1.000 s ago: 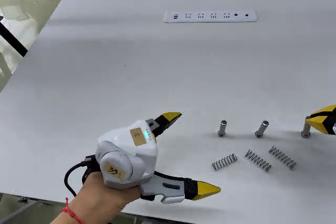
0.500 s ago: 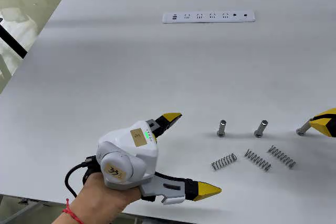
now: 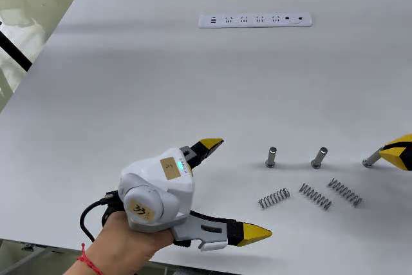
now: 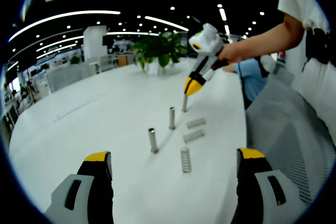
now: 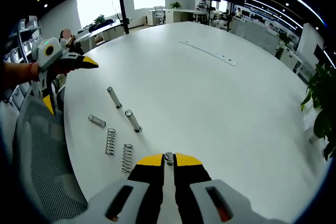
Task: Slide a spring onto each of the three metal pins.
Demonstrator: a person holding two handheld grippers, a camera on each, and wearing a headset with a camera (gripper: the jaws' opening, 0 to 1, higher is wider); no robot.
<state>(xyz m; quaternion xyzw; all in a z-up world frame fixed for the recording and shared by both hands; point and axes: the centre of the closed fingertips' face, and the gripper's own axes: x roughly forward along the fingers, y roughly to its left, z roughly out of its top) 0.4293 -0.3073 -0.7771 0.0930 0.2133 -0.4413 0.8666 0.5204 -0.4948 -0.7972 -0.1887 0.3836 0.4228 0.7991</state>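
Head view with both gripper views. The left gripper, held in a hand at the near edge of the table, has its jaws spread wide and grasps nothing; its yellow tips stand apart from all parts. In its own view the left gripper frames the row of pins and springs between its parted jaws.

The right gripper enters at the right border with its jaws pinched on the right pin, which leans over. In its own view the right gripper shows the pin head clamped between the closed tips.

The left pin and middle pin stand free on the table. The three springs, the left spring, middle spring and right spring, lie flat just nearer than the pins, touching none.

Wide bare surface extends from the pins to the power strip at the far side. The table's left edge runs diagonally at upper left, and the near edge passes just beneath the left gripper.
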